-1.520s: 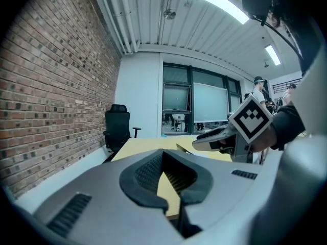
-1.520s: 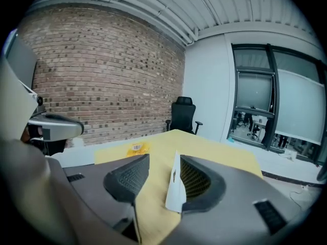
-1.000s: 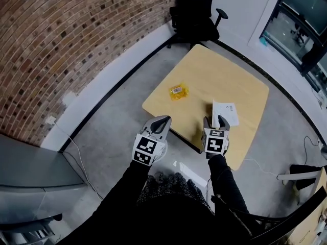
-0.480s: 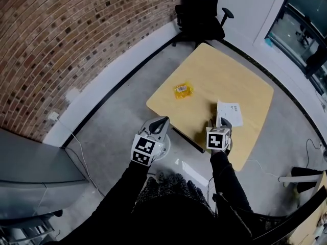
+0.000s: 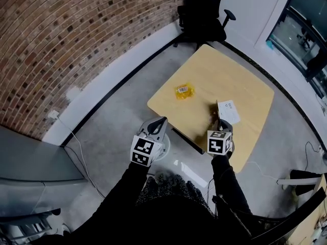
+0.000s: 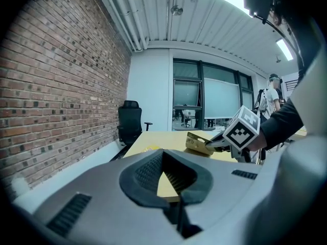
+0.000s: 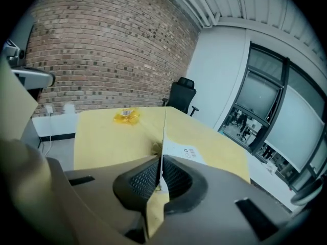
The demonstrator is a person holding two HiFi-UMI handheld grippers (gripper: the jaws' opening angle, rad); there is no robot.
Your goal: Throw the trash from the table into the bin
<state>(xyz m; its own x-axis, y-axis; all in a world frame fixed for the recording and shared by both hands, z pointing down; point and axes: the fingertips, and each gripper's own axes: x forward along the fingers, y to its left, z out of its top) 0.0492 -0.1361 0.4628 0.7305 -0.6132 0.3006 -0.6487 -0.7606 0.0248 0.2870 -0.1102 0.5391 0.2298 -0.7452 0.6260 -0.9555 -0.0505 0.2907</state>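
A flat envelope (image 5: 228, 111), white with a printed label on top and tan beneath, lies at the near right of the wooden table (image 5: 240, 80). My right gripper (image 5: 218, 122) is closing its jaws on the envelope's near edge. In the right gripper view the pads press on the envelope (image 7: 180, 150), which stands edge-on between them at my right gripper (image 7: 161, 173). A crumpled yellow wrapper (image 5: 184, 91) lies near the table's left edge, and the right gripper view shows the wrapper (image 7: 126, 116) too. My left gripper (image 5: 160, 123) hangs open and empty over the floor, left of the table.
A black office chair (image 5: 202, 14) stands beyond the table's far corner. A brick wall (image 5: 76, 34) runs along the left, with a grey unit (image 5: 30, 162) at the lower left. White cables lie on the concrete floor (image 5: 117, 116). Glass partitions (image 7: 265, 111) close off the right side.
My right gripper's jaws, open around the envelope's near edge before, have closed on it. The envelope's near edge has tipped up. The left gripper has barely shifted.
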